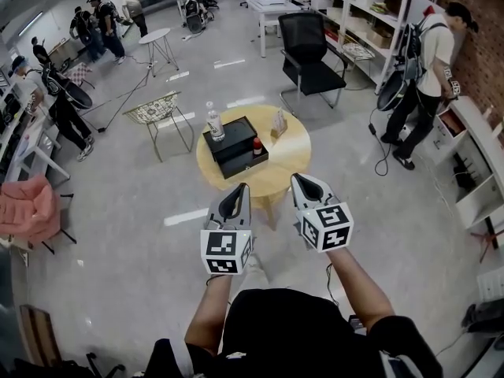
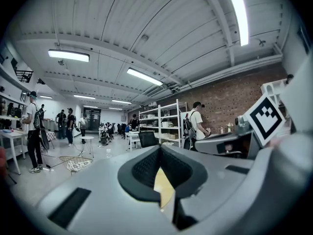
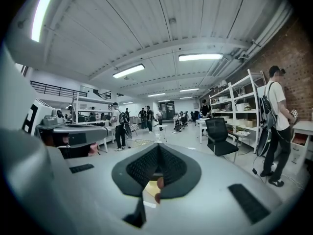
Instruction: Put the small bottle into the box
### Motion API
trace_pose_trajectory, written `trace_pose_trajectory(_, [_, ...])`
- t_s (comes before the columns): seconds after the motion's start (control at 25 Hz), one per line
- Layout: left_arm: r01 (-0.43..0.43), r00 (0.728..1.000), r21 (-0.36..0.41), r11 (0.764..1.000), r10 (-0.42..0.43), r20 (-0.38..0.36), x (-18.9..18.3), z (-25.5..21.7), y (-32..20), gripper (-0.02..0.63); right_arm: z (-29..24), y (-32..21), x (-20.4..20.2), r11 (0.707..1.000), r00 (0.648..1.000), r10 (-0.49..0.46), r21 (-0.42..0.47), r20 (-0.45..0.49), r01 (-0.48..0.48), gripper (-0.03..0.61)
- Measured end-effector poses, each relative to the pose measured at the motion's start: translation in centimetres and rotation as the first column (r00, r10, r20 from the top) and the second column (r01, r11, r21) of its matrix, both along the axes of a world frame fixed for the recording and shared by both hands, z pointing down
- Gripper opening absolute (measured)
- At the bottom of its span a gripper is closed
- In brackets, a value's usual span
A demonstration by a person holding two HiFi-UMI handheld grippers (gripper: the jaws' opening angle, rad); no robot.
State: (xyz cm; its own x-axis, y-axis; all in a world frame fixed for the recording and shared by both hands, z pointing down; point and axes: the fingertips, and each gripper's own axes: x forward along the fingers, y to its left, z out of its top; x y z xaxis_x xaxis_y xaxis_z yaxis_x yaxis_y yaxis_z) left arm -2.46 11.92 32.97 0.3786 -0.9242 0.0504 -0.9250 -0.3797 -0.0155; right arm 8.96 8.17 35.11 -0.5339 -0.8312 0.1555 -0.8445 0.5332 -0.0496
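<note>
A small bottle with a red cap (image 1: pixel 257 146) stands on the round wooden table (image 1: pixel 285 160), right beside a black box (image 1: pixel 235 146). A taller clear water bottle (image 1: pixel 213 122) stands at the box's far left corner. My left gripper (image 1: pixel 242 187) and right gripper (image 1: pixel 298 178) hover side by side just short of the table's near edge, both shut with nothing in them. In the left gripper view the jaws (image 2: pixel 159 149) meet at the tips over a strip of the table top. In the right gripper view the shut jaws (image 3: pixel 157 146) frame a bit of red cap (image 3: pixel 160 183).
A small card stand (image 1: pixel 279 123) is at the table's far right. A black office chair (image 1: pixel 309 53) and a wire chair (image 1: pixel 157 110) stand behind the table. A person with a backpack (image 1: pixel 425 77) stands at the right by shelves. A pink chair (image 1: pixel 30 209) is at the left.
</note>
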Motion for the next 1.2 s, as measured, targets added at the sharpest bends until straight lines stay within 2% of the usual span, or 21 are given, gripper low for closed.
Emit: trace_pose_trajectory(1.2, [0.023, 1.0, 0.006, 1.0, -0.023, 0.019, 0.4, 0.3, 0.7, 0.012, -0.3, 0.5, 0.6, 1.0, 1.0, -0.021, 0.024, 0.021, 0.02, 0.002])
